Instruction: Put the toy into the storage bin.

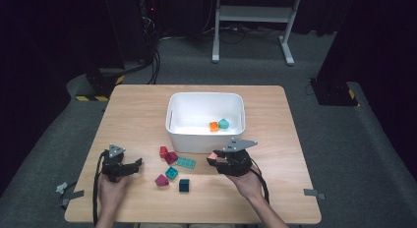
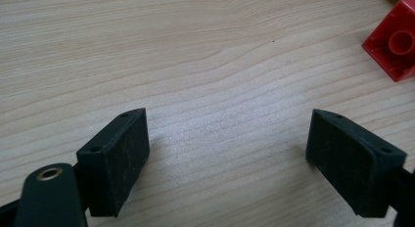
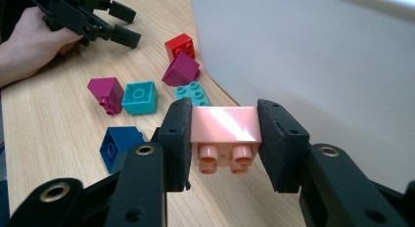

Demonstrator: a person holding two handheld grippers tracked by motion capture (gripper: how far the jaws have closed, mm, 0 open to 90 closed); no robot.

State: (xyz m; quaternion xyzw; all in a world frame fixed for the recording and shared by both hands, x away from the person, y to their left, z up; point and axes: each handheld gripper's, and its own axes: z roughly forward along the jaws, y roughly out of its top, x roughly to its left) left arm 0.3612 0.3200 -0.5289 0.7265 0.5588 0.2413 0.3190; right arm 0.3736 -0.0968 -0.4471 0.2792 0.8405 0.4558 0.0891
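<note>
My right gripper (image 3: pixel 224 139) is shut on a salmon-pink brick (image 3: pixel 225 124), studs toward the camera, held just above the table beside the white bin's wall (image 3: pixel 318 65). From above, that gripper (image 1: pixel 214 160) sits at the bin's front right corner with the pink brick (image 1: pixel 212 156) at its tips. My left gripper (image 1: pixel 138 164) rests low at the table's left, pointing right. Its jaws stand open over bare wood (image 2: pixel 227 134), with a red brick (image 2: pixel 396 46) off to the upper right.
The white bin (image 1: pixel 169 115) holds an orange brick (image 1: pixel 213 126) and a teal one (image 1: pixel 223 123). Loose between the hands lie a red brick (image 1: pixel 163 151), two magenta bricks (image 1: pixel 171 157) (image 1: pixel 161 180), a teal plate (image 1: pixel 185 162), a teal cube (image 1: pixel 171 173) and a dark blue brick (image 1: pixel 184 185).
</note>
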